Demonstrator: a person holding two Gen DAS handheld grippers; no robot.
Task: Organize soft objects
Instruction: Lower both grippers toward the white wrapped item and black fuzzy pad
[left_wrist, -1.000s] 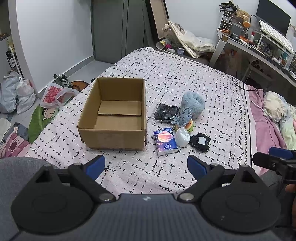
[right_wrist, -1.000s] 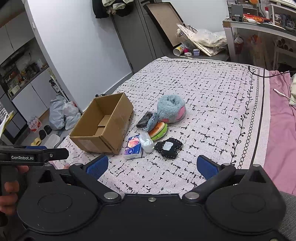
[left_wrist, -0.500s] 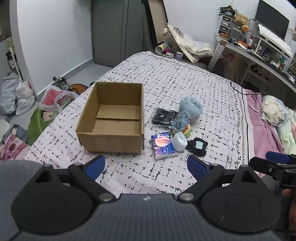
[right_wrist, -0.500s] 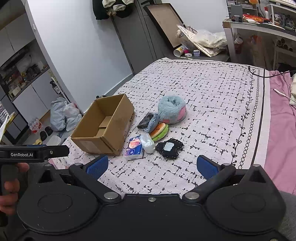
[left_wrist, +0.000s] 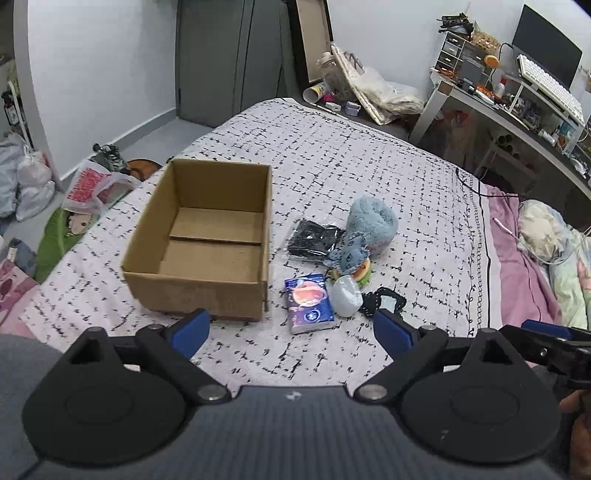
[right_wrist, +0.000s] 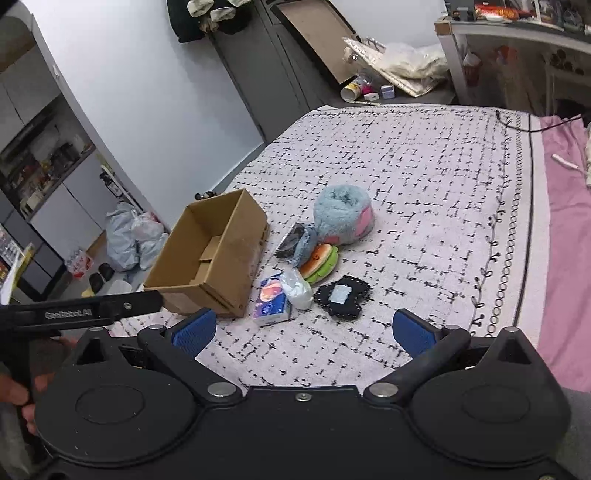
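- Bedroom conditions are noted: a bed with a white, black-flecked cover serves as the work surface, with a cluttered desk to the right and bags on the floor to the left.
- An open cardboard box is seen on the cover with nothing inside it; it is judged to be the intended container.
- Just right of the box, the soft items are found in a loose cluster: a tissue pack, a white pouch, a black pad, a burger toy, a dark packet and a blue plush. Several are touching one another.
- The left gripper is held wide apart, with nothing between its blue pads; it is aimed between the box and the tissue pack.
- The right gripper is likewise spread and unloaded, pointing at the cluster.
- Compared with the frame a second earlier, the box and cluster are seen larger and lower in both views; both grippers are judged to have been advanced toward the bed. No item has been displaced.
- The sorting is judged not yet begun; the approach to a first pick, probably the nearest tissue pack or pouch, is under way.
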